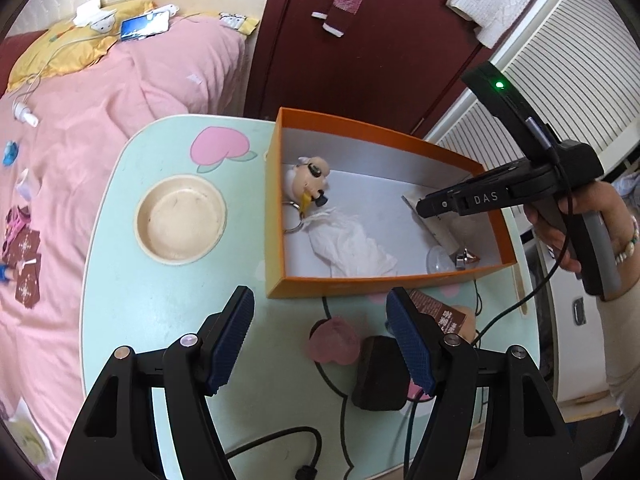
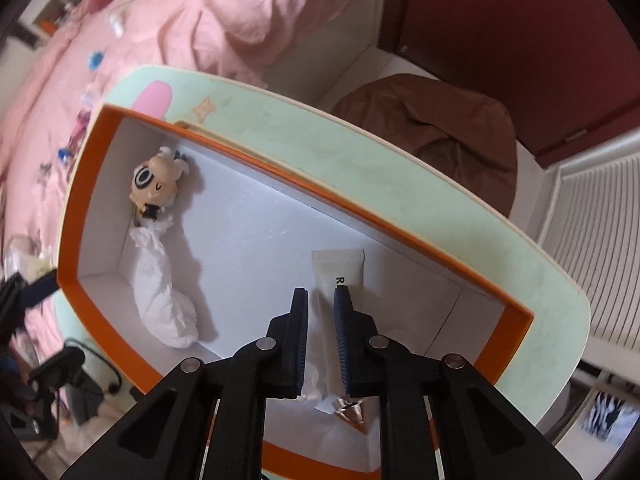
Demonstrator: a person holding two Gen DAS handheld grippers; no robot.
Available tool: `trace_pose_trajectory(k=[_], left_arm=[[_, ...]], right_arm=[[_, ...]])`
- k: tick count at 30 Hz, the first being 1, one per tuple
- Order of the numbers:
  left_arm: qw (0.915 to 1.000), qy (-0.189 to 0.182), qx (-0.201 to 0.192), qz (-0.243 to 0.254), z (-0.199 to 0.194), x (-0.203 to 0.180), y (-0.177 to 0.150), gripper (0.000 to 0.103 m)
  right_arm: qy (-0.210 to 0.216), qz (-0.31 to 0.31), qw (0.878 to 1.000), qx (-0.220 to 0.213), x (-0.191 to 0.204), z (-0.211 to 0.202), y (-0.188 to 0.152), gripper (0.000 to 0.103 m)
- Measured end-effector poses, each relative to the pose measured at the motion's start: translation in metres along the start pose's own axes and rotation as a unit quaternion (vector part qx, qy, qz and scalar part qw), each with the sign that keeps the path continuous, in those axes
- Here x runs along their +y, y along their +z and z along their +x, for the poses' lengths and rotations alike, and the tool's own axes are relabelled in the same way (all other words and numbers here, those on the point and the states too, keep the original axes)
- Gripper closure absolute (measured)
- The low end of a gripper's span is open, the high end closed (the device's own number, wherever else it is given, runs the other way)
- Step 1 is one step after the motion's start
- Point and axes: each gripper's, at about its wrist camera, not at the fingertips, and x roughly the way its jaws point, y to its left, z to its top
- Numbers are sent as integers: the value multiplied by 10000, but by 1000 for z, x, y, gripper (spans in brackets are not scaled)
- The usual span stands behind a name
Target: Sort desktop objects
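Left gripper [image 1: 320, 336] hangs above the near part of the mint-green table [image 1: 120, 280], its blue-padded fingers [image 1: 234, 336] spread wide with nothing between them. Under and just beyond them lie a dark brown block [image 1: 378, 372], a pink soft lump [image 1: 334, 340] and a brown printed packet [image 1: 434, 308], all on the table outside the box. A black cable [image 1: 280, 440] runs across the near table edge.

The orange box [image 1: 276, 208], white inside, stands on the far right part of the table. In its left end lie a small cartoon figurine on a key ring [image 1: 310, 180] and, touching it, a crumpled white tissue [image 1: 348, 244]. At its right end sit a clear round piece [image 1: 438, 260] and a small metallic clip-like item [image 1: 466, 258]; exact identity of both cannot be told.

A shallow cream bowl [image 1: 180, 220] stands on the table left of the box, apart from it.

Right gripper [image 2: 321, 296], seen from the left wrist view held by the right hand [image 1: 560, 232], reaches over the box's right end. In its own view the fingers [image 2: 300, 320] are parted by a narrow gap, positioned over a white tube [image 2: 340, 268] that lies flat on the box floor. The fingers are not closed on it; whether a pad touches it cannot be told.

A bed with a pink blanket [image 1: 100, 120] sits beyond the table, strewn with small items, including a phone [image 1: 138, 28].
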Motion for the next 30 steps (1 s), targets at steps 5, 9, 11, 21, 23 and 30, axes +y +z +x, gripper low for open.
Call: trace_pose_trajectory(k=[5,9,11,21,23,30], left_arm=[[10000,-23,39,12,0,-3,-1,34],[10000,-41,71,16,0,-6,-3,34],[9999,0,99,47,1,-7,-3,34],[9987,-139,92,475,-7,-26,20,34],[9975,-244,134,655,-4,-37,32,34],[9947,-322,198,960,19,-71,61,34]], right_arm=[[-515,-25,9978,404,1,12,8,52],[-830,-426,9948,406,15,19,1,57],[-643,-540,9955,437,19,21,-3,83],[672,185,9947,-758,-15,-44,-32,87],[985,431,9867,-1222,-28,-71,-49,87],[1212,716,9728,-1839,-49,-111,-92,85]])
